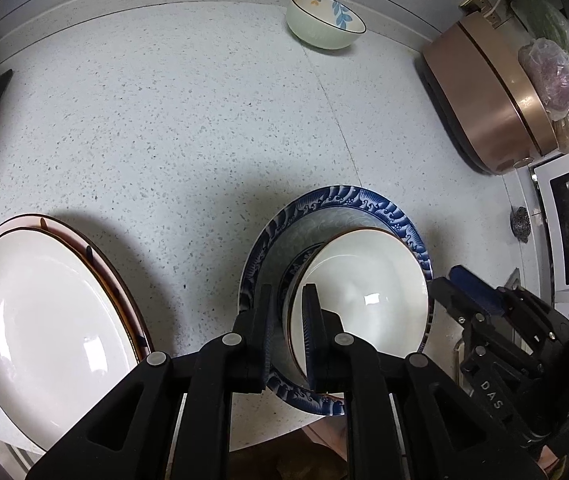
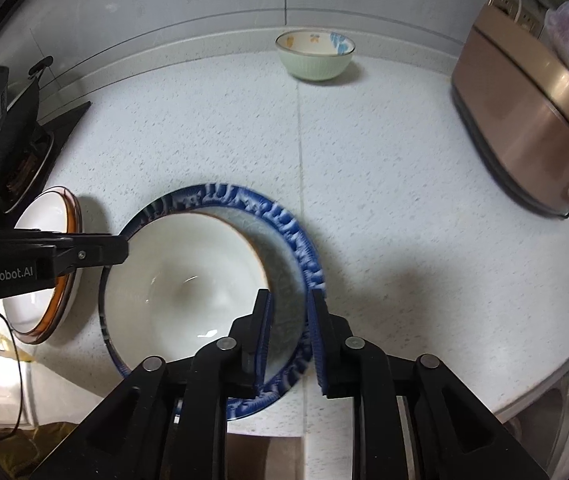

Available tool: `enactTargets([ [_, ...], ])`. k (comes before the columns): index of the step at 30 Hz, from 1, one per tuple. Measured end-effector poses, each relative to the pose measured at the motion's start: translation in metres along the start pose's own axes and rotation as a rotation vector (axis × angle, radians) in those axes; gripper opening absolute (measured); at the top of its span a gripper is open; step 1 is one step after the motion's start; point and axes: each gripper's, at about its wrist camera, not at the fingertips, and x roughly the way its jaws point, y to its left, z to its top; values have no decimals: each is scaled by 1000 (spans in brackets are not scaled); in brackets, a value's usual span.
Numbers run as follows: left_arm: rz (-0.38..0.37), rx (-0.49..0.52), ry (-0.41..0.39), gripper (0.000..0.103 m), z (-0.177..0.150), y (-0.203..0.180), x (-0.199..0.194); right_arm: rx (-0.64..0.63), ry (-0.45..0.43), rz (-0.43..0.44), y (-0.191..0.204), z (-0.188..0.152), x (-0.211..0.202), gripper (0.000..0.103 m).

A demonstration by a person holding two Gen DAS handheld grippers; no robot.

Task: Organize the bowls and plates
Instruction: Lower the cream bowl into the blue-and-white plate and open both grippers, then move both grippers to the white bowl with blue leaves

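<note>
- White glazed ceramic bowl (image 1: 364, 292) sits inside the blue wave-patterned plate (image 1: 348, 200), off-centre toward its right rim; we take this pair as placed.
- We see the left gripper (image 1: 287, 292) straddling the bowl's left wall with daylight on both sides of the rim, so released, gripping nothing.
- We see the right gripper (image 2: 289, 296) over the plate's right edge, its pads slightly parted and clear of it, also empty.
- What remains, we judge, is the pale green bowl with the blue leaf print (image 1: 324, 28), well apart at the back wall and ahead of both claws. It is round, so any rim approach serves.
- Neither hand looks clearly nearer; the right view has it more centred.
- Bare speckled counter (image 1: 164, 120) lies between. The stacked white and brown-rimmed plates (image 1: 44, 320) to the left and the rose-gold appliance (image 1: 484, 112) to the right stay out of the way.
</note>
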Motion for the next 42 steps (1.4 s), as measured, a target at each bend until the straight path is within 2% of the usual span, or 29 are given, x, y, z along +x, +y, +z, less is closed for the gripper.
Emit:
enactTargets([
  [2,-10,-8,2,16,1,1,1,3,-14,-5,-3,0,-5,30],
  [8,-5,-20,-16,22,3,1,-5,11,-49,-23,-13,1,-16,42],
  [9,-3,-21,-19,24,4,1,-6,11,-53,-27,-14,1,-18,43],
  [11,-4,-29,-25,35,5,1,-7,14,-59,-27,-18,1,-20,44],
  [17,24,-35,-53,52,6,1,-12,14,-75,-29,-26,5,-23,45],
  [31,91,-64,-92,60,17,7,-16,-2,-133,-22,-45,32,-29,54],
  [42,68,-111,-88,60,41,20,-10,-46,-152,-24,-56,66,-26,54],
])
